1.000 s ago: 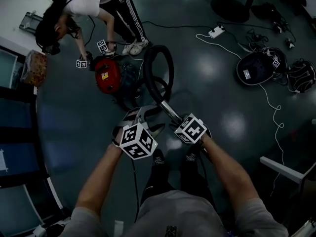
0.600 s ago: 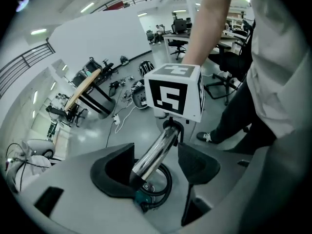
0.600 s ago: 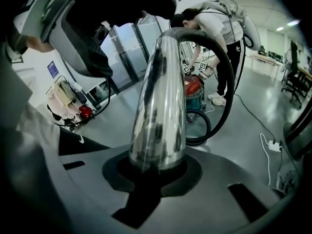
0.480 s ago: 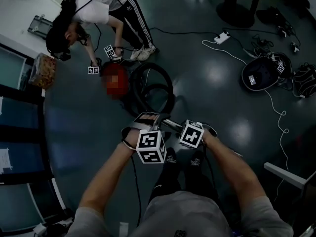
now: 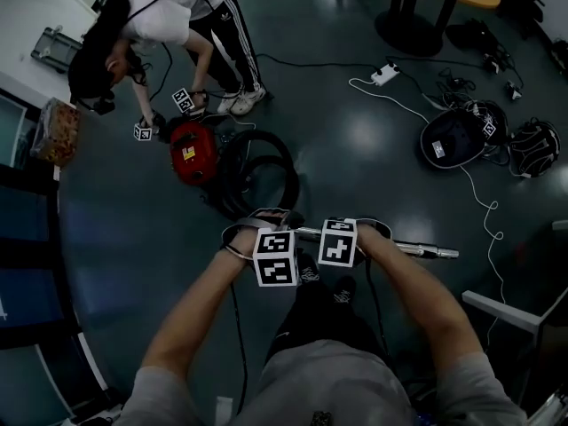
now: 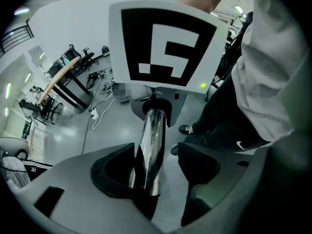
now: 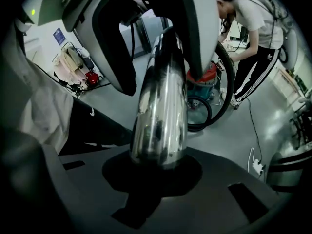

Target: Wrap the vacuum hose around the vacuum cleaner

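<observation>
No writing is legible; the yellow label on the red vacuum cleaner (image 5: 191, 152) is too small to read. The vacuum hose (image 5: 293, 171) is looped on the floor (image 5: 355, 131) just right of it, its near end hidden behind the marker cubes. The right hand-held gripper (image 7: 156, 167) is clamped on the metal tube (image 5: 417, 249). The left hand-held gripper (image 6: 158, 152) is open, with the tube between its jaws against one pad. The tube slanted toward the far loop earlier and now lies level, tip to the right.

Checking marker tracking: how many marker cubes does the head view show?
4. The left cube and right cube are the wearer's own, at centre; a third cube and fourth cube are with the other person beside the vacuum cleaner. Others may be hidden.
</observation>
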The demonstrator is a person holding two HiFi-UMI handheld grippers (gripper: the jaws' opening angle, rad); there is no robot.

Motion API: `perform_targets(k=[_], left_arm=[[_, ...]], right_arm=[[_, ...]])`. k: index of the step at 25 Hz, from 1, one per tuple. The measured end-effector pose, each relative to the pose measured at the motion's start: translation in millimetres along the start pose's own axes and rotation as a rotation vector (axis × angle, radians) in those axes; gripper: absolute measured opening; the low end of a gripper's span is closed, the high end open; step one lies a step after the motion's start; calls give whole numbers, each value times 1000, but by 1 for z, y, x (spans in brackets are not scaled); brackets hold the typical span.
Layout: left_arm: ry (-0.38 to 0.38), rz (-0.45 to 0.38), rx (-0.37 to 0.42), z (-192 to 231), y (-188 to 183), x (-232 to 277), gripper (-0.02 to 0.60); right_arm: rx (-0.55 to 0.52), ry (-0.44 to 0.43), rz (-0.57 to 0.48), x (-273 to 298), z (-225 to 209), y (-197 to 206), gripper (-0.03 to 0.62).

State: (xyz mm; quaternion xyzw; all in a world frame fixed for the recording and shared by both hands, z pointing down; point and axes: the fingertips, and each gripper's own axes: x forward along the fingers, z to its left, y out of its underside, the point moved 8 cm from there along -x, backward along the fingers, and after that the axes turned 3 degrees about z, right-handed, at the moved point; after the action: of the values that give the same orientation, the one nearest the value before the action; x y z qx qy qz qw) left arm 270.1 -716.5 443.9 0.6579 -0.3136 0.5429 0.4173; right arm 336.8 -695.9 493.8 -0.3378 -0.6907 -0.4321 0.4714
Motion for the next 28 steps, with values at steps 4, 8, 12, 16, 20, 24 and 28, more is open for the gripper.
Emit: perform_targets(k=[4,8,12,16,20,24,28], left_arm=[[43,-20,29,13,14,7,284],[68,-55,15,30,30,12,281],[91,-77,-2,40,48,21,234],[56,-133,-3,36,56,33,146],[28,-162,-47,31,70,46,138],[-20,-157,-91,32,78,52,138],[-38,-133,-146,36,80,55,137]], right_arm=[[-62,-9,57,-4,-8,-21,75],[-73,-21,76,-9,-20,-38,75],[-91,-18,112,-13,-33,-55,75],[-152,-13,195,-4,-43,-59,75],[-187,-23,243,12,-46,-67,75],[-237,3,250,21,-52,-71,77],[-304,62,198,21,-60,-73,77]])
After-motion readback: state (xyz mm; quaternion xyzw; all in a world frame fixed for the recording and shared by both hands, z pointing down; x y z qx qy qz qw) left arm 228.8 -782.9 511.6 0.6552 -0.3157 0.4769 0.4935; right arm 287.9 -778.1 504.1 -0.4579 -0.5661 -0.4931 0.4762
